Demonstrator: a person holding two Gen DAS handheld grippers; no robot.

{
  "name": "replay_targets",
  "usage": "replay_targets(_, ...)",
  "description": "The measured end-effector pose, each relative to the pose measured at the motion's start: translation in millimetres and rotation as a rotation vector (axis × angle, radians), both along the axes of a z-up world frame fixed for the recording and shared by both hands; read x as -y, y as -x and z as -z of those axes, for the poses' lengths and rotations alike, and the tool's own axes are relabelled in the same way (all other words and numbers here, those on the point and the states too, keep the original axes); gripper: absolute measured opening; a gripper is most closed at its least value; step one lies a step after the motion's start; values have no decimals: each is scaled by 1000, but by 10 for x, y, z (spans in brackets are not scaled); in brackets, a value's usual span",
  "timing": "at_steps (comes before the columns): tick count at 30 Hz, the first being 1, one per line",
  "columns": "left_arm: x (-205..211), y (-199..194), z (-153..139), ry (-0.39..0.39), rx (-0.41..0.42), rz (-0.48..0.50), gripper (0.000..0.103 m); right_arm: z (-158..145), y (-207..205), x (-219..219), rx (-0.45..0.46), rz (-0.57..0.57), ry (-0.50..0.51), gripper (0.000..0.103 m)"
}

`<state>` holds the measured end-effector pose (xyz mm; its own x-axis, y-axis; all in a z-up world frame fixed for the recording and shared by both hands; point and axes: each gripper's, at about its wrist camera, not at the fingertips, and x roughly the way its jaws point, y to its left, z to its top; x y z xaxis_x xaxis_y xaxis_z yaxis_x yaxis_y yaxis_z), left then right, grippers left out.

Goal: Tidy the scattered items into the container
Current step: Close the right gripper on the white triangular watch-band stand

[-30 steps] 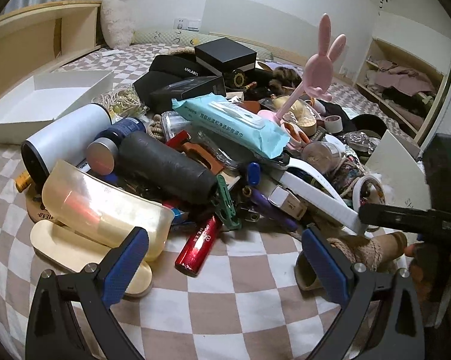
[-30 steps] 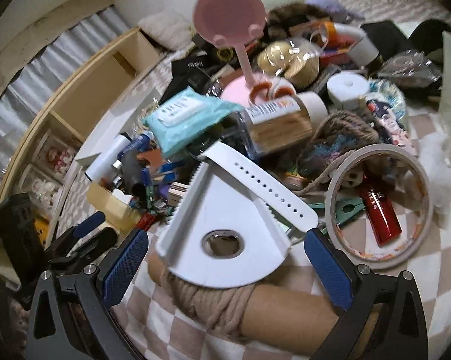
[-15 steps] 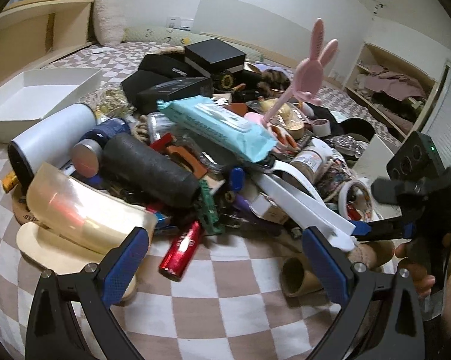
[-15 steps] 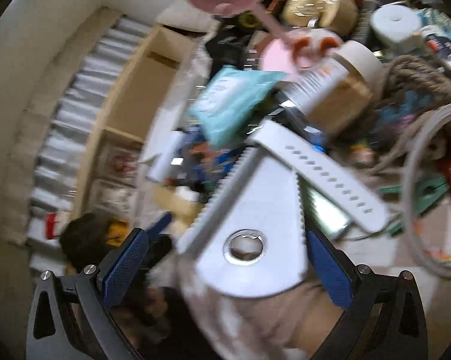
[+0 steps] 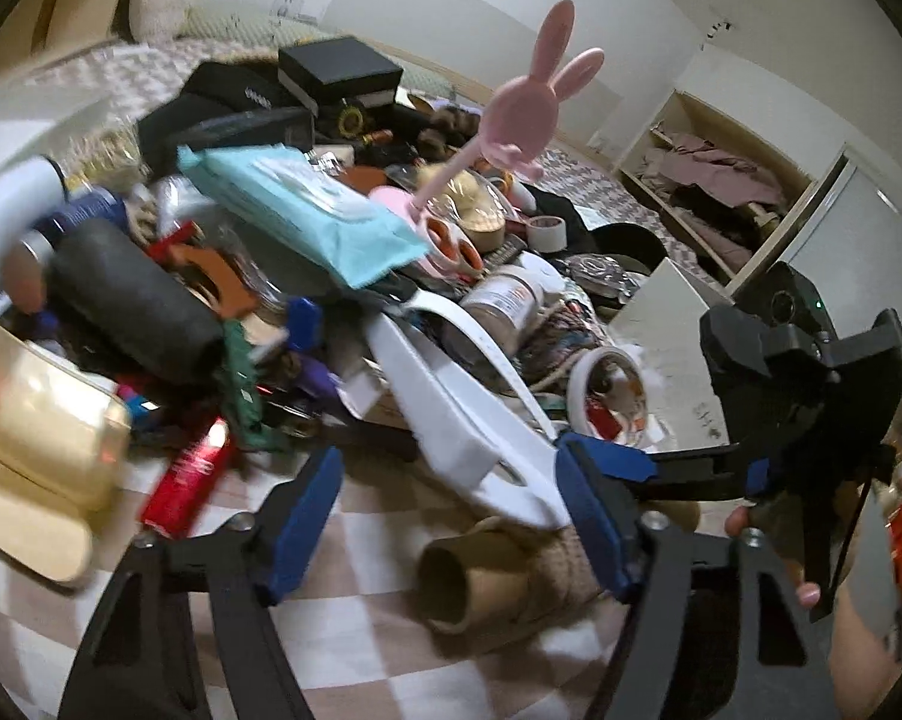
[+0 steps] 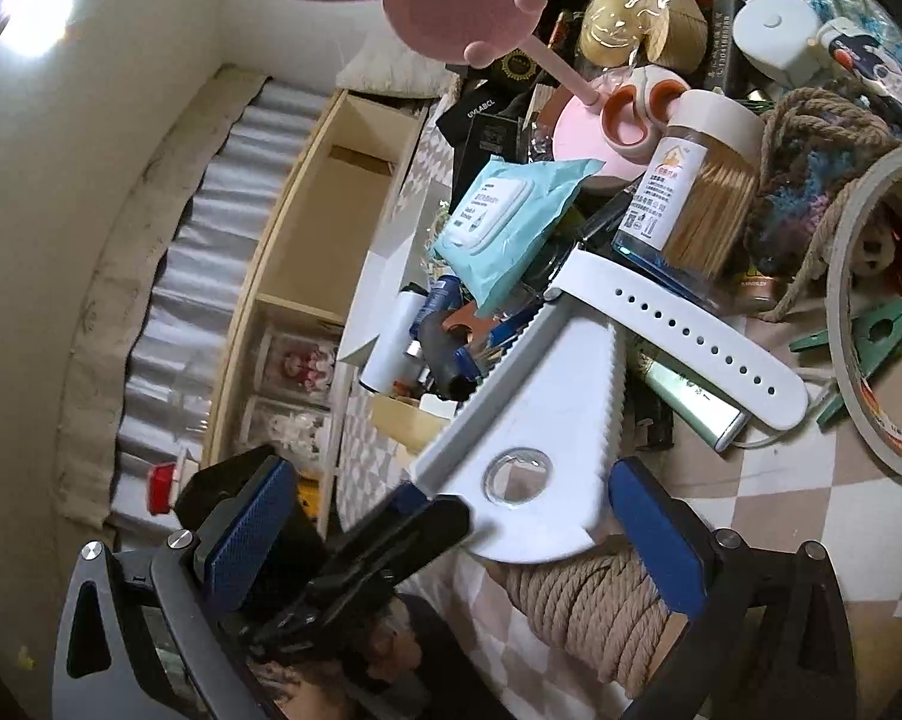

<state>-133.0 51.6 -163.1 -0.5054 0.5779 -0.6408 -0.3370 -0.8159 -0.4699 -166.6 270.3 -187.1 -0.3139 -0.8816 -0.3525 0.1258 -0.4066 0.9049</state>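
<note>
Both grippers' blue ribbed fingers [image 6: 661, 516] spread around a flat, serrated white plastic scraper [image 6: 547, 420].

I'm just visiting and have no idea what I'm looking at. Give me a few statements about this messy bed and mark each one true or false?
1. A pink bunny-shaped stand rises above the pile. True.
2. The wet wipes pack is bright red. False: it is light blue.
3. A spool of rope lies on the checkered bedspread, under the white serrated plastic piece. True.
4. The jar of wooden sticks stands upright. False: it lies tilted in the pile.
5. The left gripper is clamped on the red tube. False: its jaws are open, and the tube lies beside them.
</note>
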Motion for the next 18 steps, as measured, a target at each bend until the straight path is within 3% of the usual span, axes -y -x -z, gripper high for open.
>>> replay_targets(8, -95, 87, 111, -58, 71, -7, 38, -5, 13, 11, -5, -5, -18, 103)
replay_targets(11, -59, 67, 57, -34, 38, -35, 27, 3, 9, 9, -4, -9, -13, 103)
replay_targets(18, 41, -38, -102, 50, -72, -100, 27, 61, 57, 131, 34, -69, 50, 103)
